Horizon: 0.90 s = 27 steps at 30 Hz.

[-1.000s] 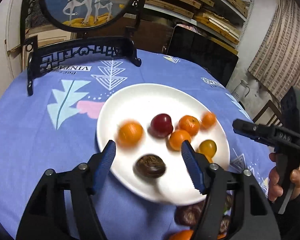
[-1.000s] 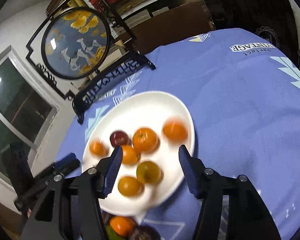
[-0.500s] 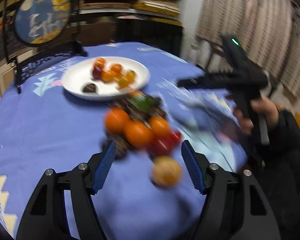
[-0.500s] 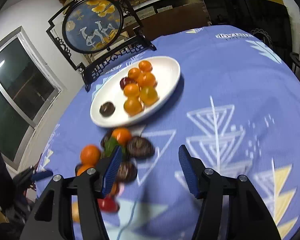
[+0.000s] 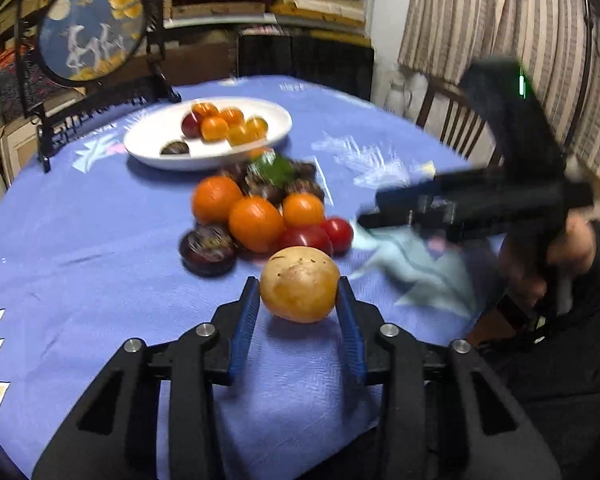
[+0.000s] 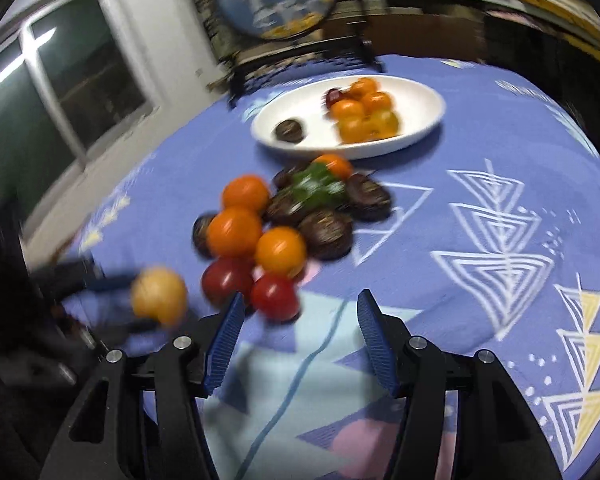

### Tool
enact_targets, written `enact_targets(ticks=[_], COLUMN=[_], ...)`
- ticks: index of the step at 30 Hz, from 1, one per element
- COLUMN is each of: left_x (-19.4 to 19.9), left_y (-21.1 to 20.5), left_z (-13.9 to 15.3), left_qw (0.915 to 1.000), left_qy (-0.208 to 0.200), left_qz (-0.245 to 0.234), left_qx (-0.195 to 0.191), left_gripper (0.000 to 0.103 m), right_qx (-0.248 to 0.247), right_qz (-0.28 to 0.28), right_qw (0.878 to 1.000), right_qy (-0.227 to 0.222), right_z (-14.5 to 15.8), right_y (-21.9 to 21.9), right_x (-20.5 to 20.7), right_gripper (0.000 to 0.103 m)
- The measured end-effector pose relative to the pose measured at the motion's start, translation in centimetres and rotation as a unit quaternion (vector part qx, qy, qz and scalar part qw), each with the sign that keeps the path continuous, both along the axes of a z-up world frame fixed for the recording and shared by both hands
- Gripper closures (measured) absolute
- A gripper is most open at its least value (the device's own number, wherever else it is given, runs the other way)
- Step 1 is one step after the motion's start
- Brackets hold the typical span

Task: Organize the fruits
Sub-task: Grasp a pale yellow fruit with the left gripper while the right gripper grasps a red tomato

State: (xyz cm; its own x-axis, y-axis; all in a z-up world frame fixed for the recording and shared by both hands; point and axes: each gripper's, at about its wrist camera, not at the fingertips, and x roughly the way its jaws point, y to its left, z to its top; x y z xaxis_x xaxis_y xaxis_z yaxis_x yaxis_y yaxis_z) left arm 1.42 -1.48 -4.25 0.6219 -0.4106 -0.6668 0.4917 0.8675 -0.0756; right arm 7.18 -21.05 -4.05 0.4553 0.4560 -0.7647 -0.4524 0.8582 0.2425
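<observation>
The left hand-held gripper (image 5: pixel 298 306) has just closed on a yellow fruit (image 5: pixel 299 284); right hand-held gripper (image 6: pixel 298 330) gapes empty. Near the plate (image 5: pixel 148 148), a pile (image 5: pixel 256 208) waits.

We see a tan, speckled round fruit (image 5: pixel 299 289) on the blue cloth, nearest us; behind it a loose heap of oranges (image 5: pixel 255 223), red tomatoes (image 5: pixel 338 234) and dark purple fruits (image 5: pixel 208 249) (blurred), others on the white plate (image 5: pixel 148 146).

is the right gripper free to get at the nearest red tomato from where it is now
Probably yes. The right gripper is open and empty, and the red tomato lies just ahead of its left finger, at the pile's near edge. The left gripper, shut on the yellow fruit, sits off to the side.
</observation>
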Motion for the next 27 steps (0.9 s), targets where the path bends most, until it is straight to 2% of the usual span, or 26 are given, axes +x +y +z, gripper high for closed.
enact_targets(ticks=[3,5,8,16,21,27], left_x=[0.2,0.5,0.6,1.0,1.4,4.5], left_y=[0.9,1.4,1.6,1.6,2.0,2.4], left_z=[0.6,0.6,0.3,0.1,0.7,2.8], left_qw=[0.9998,0.9996,0.9995,0.9993,0.9986,0.9982], left_qy=[-0.003,0.004,0.012,0.015,0.015,0.001], left_qz=[0.014,0.022,0.026,0.028,0.038,0.045], left_qx=[-0.01,-0.015,-0.016,-0.021,-0.033,-0.04], left_gripper=[0.065,0.065,0.065,0.065,0.065,0.065], right_qx=[-0.029,-0.039,-0.051,-0.044,-0.008,0.078], right_qz=[0.022,0.028,0.031,0.033,0.013,-0.031], right_qw=[0.999,0.999,0.998,0.998,1.0,0.996], right_qy=[-0.01,-0.006,-0.001,0.007,0.018,0.013], right_z=[-0.4,-0.8,-1.4,-1.3,-0.3,3.1], right_y=[1.5,2.3,2.9,3.6,1.7,-2.7], right_x=[-0.3,0.0,0.6,1.4,1.4,4.1], right_gripper=[0.051,0.06,0.067,0.074,0.074,0.074])
